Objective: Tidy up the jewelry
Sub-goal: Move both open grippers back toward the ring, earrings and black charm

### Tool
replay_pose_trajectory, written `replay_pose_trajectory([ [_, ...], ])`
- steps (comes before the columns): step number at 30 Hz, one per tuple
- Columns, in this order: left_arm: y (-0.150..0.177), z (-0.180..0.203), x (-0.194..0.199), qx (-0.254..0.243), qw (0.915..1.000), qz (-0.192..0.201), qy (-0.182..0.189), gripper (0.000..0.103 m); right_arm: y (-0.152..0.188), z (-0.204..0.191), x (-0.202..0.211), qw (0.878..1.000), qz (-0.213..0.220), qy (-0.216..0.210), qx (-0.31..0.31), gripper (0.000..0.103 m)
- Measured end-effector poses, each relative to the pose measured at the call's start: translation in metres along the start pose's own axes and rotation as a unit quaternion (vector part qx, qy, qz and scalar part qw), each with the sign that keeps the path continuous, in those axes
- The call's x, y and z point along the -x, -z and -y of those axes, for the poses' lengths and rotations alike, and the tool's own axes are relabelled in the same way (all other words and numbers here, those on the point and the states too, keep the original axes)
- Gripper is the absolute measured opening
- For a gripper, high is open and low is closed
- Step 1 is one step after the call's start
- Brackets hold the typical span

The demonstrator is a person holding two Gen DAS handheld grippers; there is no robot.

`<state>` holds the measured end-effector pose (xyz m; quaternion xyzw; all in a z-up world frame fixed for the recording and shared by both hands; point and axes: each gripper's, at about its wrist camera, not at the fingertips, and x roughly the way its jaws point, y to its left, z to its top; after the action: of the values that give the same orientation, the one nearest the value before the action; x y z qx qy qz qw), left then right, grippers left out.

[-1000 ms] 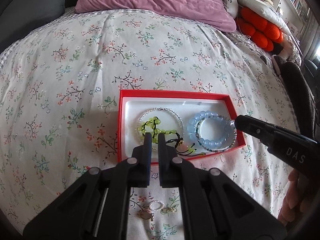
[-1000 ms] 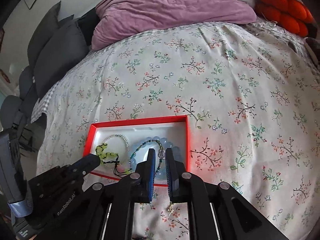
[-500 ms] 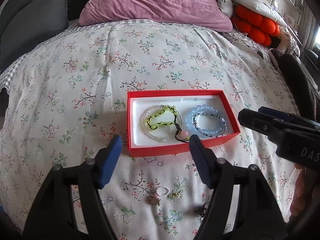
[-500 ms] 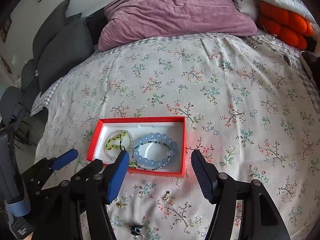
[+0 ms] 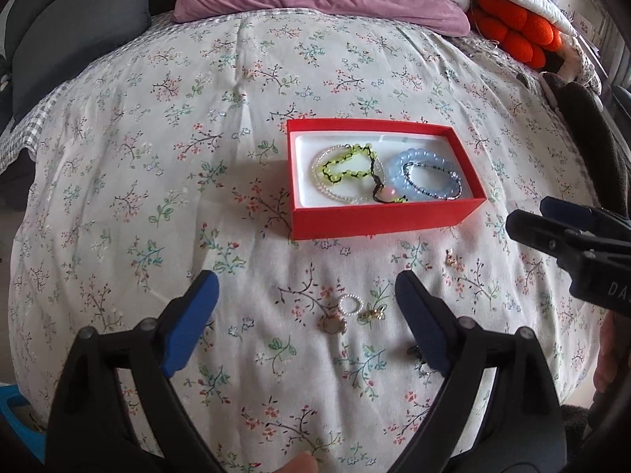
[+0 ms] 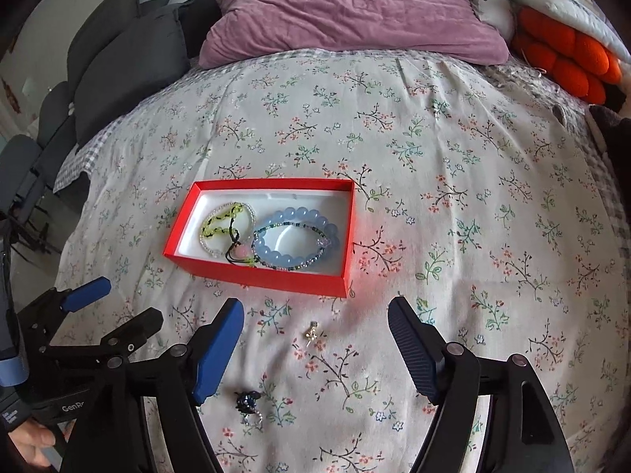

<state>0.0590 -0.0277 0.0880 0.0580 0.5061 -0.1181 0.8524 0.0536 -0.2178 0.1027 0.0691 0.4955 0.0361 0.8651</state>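
A red box (image 5: 378, 218) (image 6: 260, 274) with a white lining sits on the floral bedspread. It holds a green bead bracelet (image 5: 347, 165) (image 6: 221, 222), a clear bead bracelet and a blue bead bracelet (image 5: 428, 179) (image 6: 295, 242). On the spread in front of it lie a small pearl ring (image 5: 350, 303), a round pendant (image 5: 332, 325), a gold charm (image 5: 372, 312), a small earring (image 5: 450, 258) (image 6: 311, 333) and a dark blue ring (image 6: 246, 400). My left gripper (image 5: 305, 315) is open and empty above the small pieces. My right gripper (image 6: 315, 351) is open and empty over the earring.
A purple pillow (image 6: 355, 12) lies at the head of the bed. Grey cushions (image 6: 130, 63) stand at the left, an orange cushion (image 6: 568, 59) at the right. The bed edge drops off on the left (image 5: 23, 149).
Both grippers have opened from shut and pulled back from the box towards me. The bracelets now lie in the box.
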Motion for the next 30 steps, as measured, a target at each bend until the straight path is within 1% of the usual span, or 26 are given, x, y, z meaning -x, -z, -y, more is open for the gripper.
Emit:
replay_pose_trajectory([
  [5,0.012,-0.009,0.003,-0.004,0.9999,-0.008,0.003,0.094,0.012,0.001,0.003,1.0,-0.009,0.006,0.004,0.079],
  [10,0.025,-0.019,-0.001,-0.01,0.9996,-0.024,0.007,0.094,0.026,0.005,0.0,1.0,-0.027,-0.002,0.002,0.08],
  [14,0.036,-0.025,-0.005,-0.016,0.9994,-0.031,0.004,0.094,0.038,0.004,-0.002,0.999,-0.034,0.004,0.011,0.08],
  [19,0.052,-0.027,-0.01,-0.015,0.9994,-0.027,0.017,0.094,0.058,-0.004,-0.011,0.998,-0.046,-0.001,0.031,0.08],
  [24,0.068,-0.023,-0.02,-0.031,0.9985,-0.037,0.027,0.094,0.083,-0.016,-0.026,0.996,-0.062,-0.003,0.064,0.08],
  [27,0.075,-0.019,-0.025,-0.045,0.9981,-0.033,0.027,0.094,0.095,-0.021,-0.032,0.995,-0.057,-0.005,0.078,0.08],
  [30,0.079,-0.016,-0.029,-0.053,0.9982,-0.012,0.026,0.094,0.104,-0.026,-0.037,0.995,-0.053,-0.015,0.086,0.08],
])
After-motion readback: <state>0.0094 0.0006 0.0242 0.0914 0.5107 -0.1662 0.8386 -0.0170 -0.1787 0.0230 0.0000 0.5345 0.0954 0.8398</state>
